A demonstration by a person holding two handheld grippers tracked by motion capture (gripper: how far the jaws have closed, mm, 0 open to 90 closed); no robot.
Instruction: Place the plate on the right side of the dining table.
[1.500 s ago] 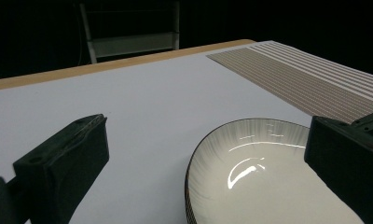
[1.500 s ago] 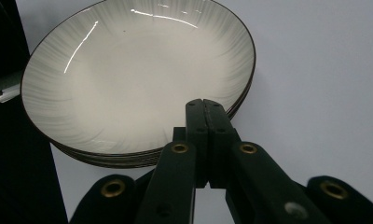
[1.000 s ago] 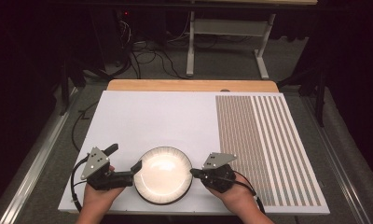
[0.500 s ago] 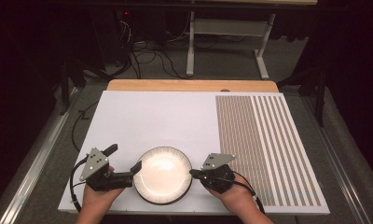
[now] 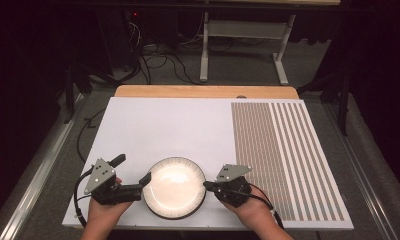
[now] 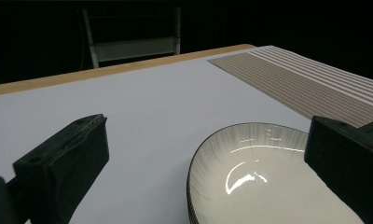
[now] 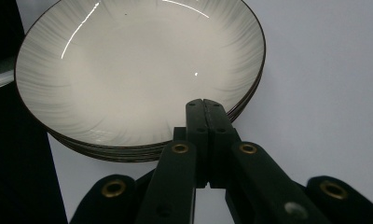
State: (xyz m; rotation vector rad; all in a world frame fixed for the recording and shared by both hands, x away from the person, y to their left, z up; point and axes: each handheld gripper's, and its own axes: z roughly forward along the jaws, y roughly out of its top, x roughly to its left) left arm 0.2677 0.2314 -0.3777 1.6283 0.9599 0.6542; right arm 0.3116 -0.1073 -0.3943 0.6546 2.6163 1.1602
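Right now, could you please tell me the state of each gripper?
Left gripper: open, fingers spread wide beside the stacked plates, holding nothing.
Right gripper: closed, fingers pressed together at the plates' rim, gripping nothing.

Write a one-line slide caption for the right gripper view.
Shut right gripper poised at the rim of a round white ribbed plate with dark edge on a white tabletop.

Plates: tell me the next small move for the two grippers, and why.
Probably open the right gripper a little. Its jaws are pressed together and empty, their tips at the rim of the stacked plates, so it cannot grip yet. The left gripper is already open, one jaw over the top plate, the other out over the white board.
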